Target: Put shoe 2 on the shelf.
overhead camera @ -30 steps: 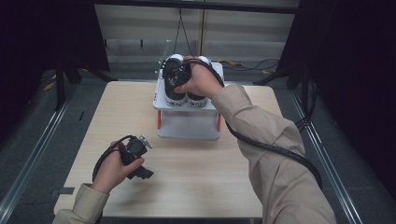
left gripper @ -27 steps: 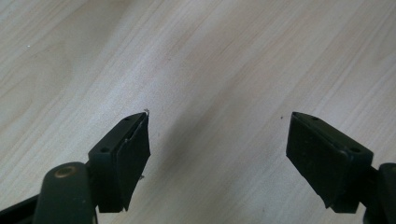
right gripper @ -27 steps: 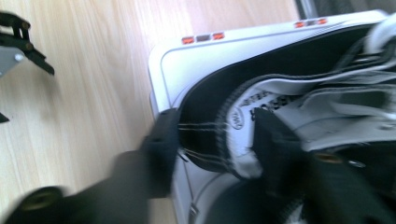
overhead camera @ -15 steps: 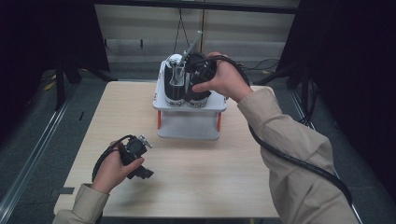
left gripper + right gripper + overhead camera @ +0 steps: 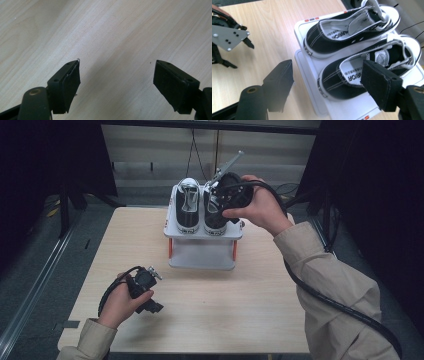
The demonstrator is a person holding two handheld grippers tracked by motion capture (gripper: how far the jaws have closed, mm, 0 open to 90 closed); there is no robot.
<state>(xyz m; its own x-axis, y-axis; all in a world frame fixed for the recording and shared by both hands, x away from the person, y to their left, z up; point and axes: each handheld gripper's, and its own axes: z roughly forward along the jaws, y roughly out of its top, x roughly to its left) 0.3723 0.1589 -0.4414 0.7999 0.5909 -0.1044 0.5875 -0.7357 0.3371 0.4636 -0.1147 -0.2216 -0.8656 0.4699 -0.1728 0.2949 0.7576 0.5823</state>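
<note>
Black-and-white sneakers point(image 5: 199, 211) sit side by side on top of the white rack point(image 5: 202, 254) at the table's far edge, right gripper point(image 5: 329, 82) hovering above them, jaws just opened with nothing between, left gripper point(image 5: 116, 83) spread wide over bare wooden table point(image 5: 225, 320)

even overhead light on the pale table point(image 5: 210, 320); dark surroundings; soft shadows; near tongs slightly blurred

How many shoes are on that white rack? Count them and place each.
2. The left shoe and the right shoe lie side by side on the top shelf of the white rack. The lower shelf is partly hidden.
</note>
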